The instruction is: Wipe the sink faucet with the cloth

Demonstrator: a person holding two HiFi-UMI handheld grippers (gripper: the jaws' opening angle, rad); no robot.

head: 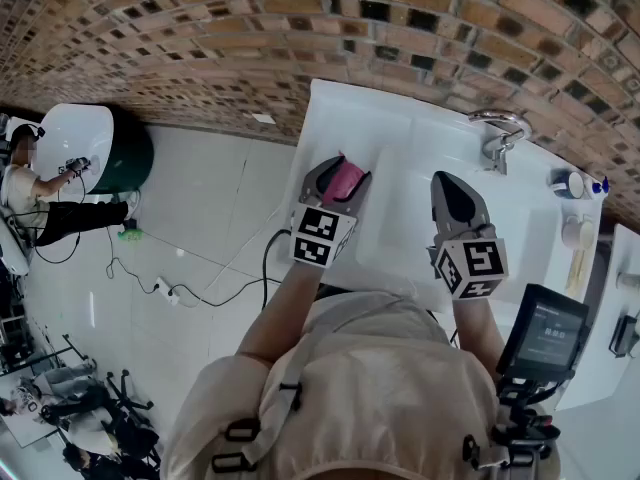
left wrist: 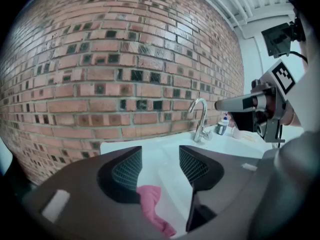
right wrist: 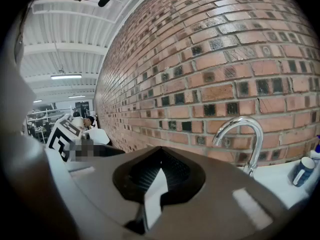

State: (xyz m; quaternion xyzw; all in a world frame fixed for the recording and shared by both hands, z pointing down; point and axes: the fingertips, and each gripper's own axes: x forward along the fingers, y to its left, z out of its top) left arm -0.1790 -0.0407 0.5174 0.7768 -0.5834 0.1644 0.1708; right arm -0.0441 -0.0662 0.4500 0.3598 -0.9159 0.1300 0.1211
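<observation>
A pink cloth (head: 347,176) lies on the left part of the white sink (head: 400,218), under and between the jaws of my left gripper (head: 340,173). In the left gripper view the cloth (left wrist: 152,204) sits low by the left jaw, and the left gripper (left wrist: 161,151) stands open with white sink showing in the gap. The chrome faucet (head: 500,133) rises at the sink's back right against the brick wall. My right gripper (head: 446,180) hovers over the basin, short of the faucet (right wrist: 247,139). The right gripper (right wrist: 160,151) is shut and empty.
Small bottles and a cup (head: 575,183) stand on the counter right of the faucet. A black device with a screen (head: 545,338) is at the lower right. A brick wall (head: 300,28) backs the sink. A person (head: 40,188) works at another sink far left, with cables (head: 180,293) on the floor.
</observation>
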